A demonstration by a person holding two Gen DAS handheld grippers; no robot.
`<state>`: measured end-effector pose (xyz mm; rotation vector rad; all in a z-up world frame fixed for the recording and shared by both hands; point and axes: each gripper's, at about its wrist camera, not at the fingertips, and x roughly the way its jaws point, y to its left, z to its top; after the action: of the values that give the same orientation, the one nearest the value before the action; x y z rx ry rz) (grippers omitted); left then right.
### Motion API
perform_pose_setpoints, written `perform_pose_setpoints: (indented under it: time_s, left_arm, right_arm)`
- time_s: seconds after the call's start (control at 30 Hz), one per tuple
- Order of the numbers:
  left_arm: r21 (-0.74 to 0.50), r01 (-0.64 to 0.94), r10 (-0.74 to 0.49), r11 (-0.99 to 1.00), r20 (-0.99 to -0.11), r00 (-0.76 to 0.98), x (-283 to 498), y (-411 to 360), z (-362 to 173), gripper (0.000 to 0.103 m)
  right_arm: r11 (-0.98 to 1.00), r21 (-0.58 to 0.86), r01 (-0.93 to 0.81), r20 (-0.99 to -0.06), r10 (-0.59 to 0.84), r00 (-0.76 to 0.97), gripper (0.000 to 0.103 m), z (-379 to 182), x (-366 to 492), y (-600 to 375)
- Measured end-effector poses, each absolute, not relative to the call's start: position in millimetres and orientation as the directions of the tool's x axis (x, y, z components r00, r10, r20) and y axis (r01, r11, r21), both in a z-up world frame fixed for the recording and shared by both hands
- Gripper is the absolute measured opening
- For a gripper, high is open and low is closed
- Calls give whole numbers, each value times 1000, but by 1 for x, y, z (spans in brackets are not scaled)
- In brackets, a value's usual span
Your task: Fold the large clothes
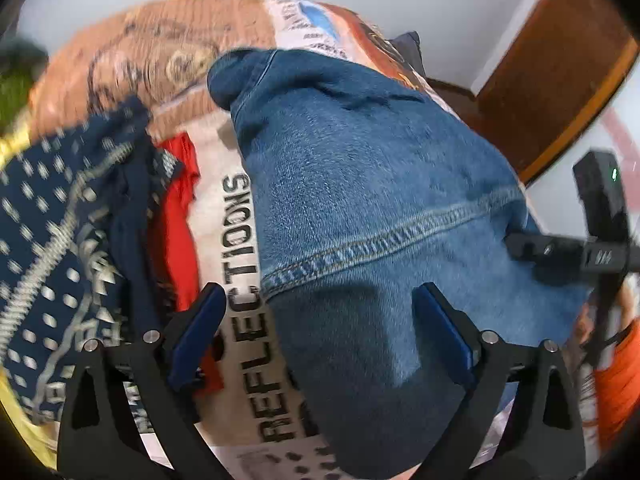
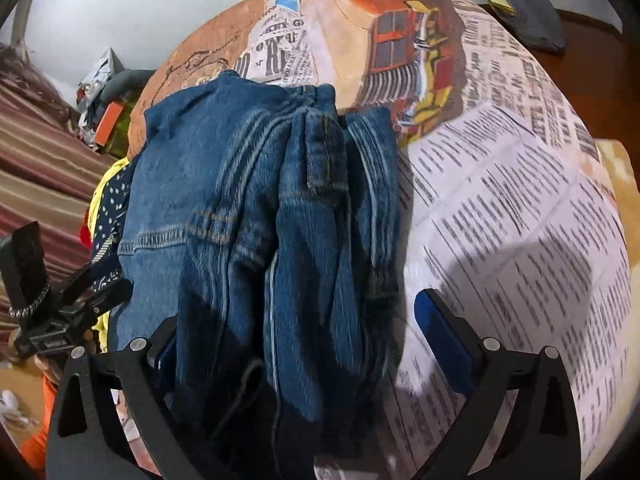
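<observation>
Blue denim jeans (image 1: pixel 360 208) lie bunched on a newspaper-print cloth (image 1: pixel 236 240) covering the surface. My left gripper (image 1: pixel 320 332) is open, its blue-padded fingers (image 1: pixel 198 332) straddling the jeans' near edge. In the right wrist view the jeans (image 2: pixel 260 220) lie folded in a crumpled stack with the waistband at the far end. My right gripper (image 2: pixel 292 344) is open over the jeans' near end; its left finger is partly hidden behind denim, and its right finger (image 2: pixel 440 340) is above the print cloth (image 2: pixel 520 220). The right gripper (image 1: pixel 532 248) shows at the jeans' right side in the left view.
A navy dotted garment (image 1: pixel 60 240) and a red cloth (image 1: pixel 176 216) lie left of the jeans. A wooden chair or headboard (image 1: pixel 552 72) stands at the right. A striped blanket (image 2: pixel 40 168) and clutter (image 2: pixel 104 96) lie left in the right view. A dark pouch (image 2: pixel 528 12) lies far right.
</observation>
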<state>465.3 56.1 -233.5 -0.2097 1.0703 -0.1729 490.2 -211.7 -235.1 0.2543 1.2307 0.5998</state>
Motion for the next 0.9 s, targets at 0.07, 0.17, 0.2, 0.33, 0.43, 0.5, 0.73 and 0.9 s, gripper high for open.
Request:
perform_pose_setpoints:
  time_s: [0.07, 0.17, 0.2, 0.33, 0.43, 0.5, 0.73, 0.9]
  left_arm:
    - [-315, 18, -290, 949, -847, 447, 473, 60, -241, 96]
    - [-412, -26, -367, 911, -837, 406, 488, 67, -256, 96]
    - [-447, -30, -401, 894, -828, 391, 492, 69, -261, 96]
    - [-497, -5, -458, 868, -805, 377, 502, 71, -268, 97]
    - [-487, 26, -461, 873, -806, 370, 506, 66, -268, 97]
    - [-491, 32, -467, 871, -805, 365, 510, 64, -267, 97]
    - [-480, 71, -467, 874, -792, 394, 514, 55, -254, 68]
    - [-495, 98, -487, 864, -768, 415, 504, 52, -227, 43]
  right_arm:
    - [817, 489, -304, -804, 558, 206, 99, -236, 497, -207]
    - [798, 519, -306, -785, 586, 198, 102, -239, 503, -204]
    - [797, 518, -310, -784, 588, 199, 102, -240, 505, -202]
    - [804, 494, -329, -797, 571, 197, 100, -238, 505, -193]
    - [798, 497, -342, -797, 575, 183, 95, -236, 505, -191]
    - [790, 511, -339, -792, 586, 173, 81, -235, 504, -190]
    - [784, 538, -309, -776, 604, 183, 49, -226, 495, -187]
    - [805, 498, -322, -787, 576, 223, 35, -206, 482, -180]
